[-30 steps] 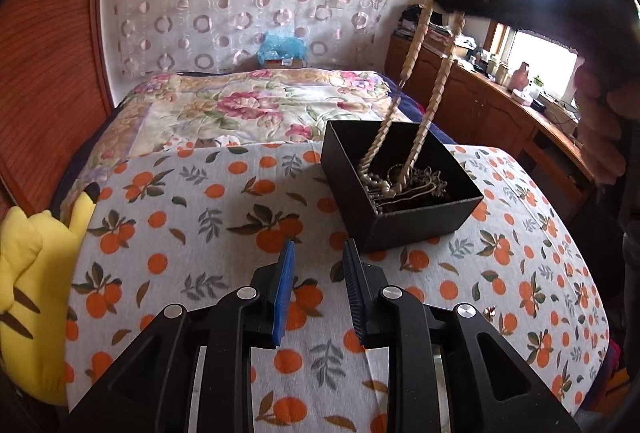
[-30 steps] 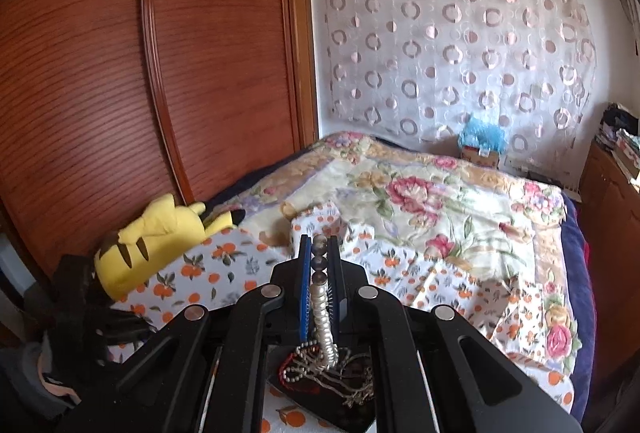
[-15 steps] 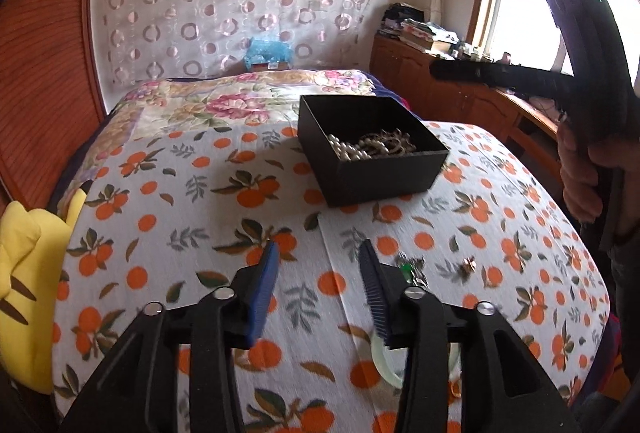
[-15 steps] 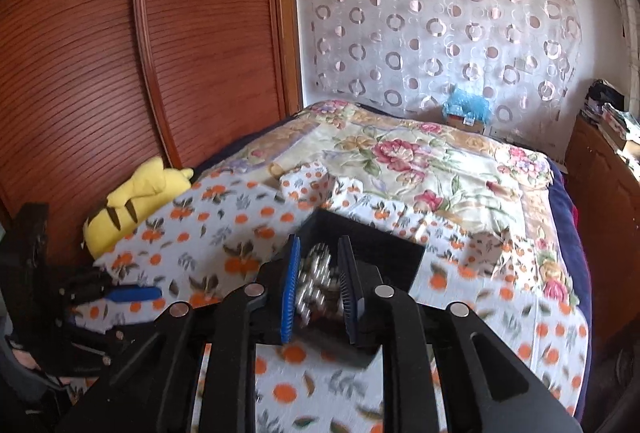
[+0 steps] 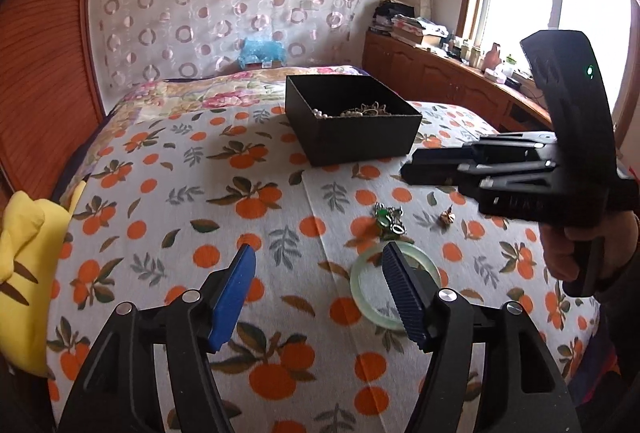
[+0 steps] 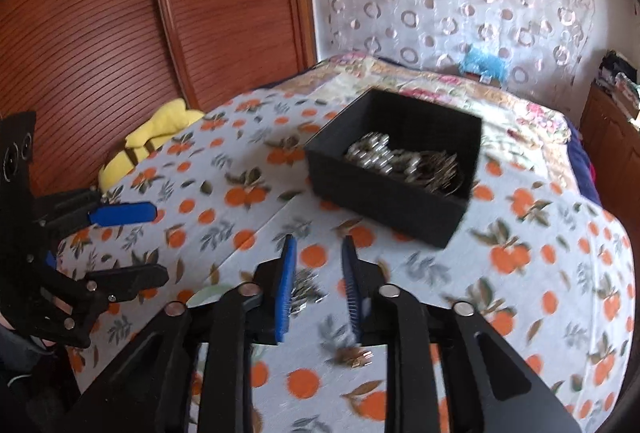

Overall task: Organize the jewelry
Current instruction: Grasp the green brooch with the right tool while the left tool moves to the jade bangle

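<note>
Black square box, matte card walls, open top, sits on the bed on the orange-print cloth. Inside I see a tangled heap of pearl strand and metal chains, piled toward the near-right wall in the right wrist view; rest of the box floor is dark.

Loose pieces outside the box, on the cloth: pale green jade-like bangle, smooth round ring, partly behind my left finger; green-stone cluster with silver bits just beyond it; small gold-toned piece to its right.

My left hand-held gripper is released, jaws spread wide, nothing between, ribbed blue pads. My right hand-held gripper is also released, narrower gap, nothing held, hovering over the cloth short of the box. Yellow plush toy at the bed's left edge.
</note>
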The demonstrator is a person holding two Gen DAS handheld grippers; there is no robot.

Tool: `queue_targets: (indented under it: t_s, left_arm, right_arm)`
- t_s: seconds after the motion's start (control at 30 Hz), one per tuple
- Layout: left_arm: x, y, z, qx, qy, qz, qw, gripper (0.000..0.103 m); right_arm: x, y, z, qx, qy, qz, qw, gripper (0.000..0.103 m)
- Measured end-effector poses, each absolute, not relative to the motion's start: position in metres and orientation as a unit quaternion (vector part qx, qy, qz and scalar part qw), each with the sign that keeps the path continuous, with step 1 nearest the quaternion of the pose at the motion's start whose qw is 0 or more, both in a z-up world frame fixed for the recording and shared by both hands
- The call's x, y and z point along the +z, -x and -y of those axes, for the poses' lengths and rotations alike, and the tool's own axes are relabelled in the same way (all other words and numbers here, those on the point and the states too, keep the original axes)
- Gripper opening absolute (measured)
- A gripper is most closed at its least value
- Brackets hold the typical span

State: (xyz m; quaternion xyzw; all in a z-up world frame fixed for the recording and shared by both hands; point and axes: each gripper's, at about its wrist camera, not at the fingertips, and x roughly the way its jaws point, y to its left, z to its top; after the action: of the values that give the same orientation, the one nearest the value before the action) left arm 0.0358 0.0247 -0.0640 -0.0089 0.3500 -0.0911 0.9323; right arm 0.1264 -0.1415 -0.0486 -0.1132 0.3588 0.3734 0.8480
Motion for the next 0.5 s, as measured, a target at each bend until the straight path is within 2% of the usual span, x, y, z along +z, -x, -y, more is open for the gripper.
queue_targets:
  t_s: [0.4,0.5]
  left_arm:
    - [-0.067,-0.026,-0.035,-0.089,0.012,-0.353,0.931,0.063]
    - [-0.068,-0.027,-0.034,-0.092,0.012,-0.355,0.93,0.063]
  right_arm:
    - [-0.08,-0.126,0.107,0.363,0.162,-0.409,0.821,0.03]
    - [-0.081,-0.127,0.106,0.356,0.173,-0.407,0.823,0.02]
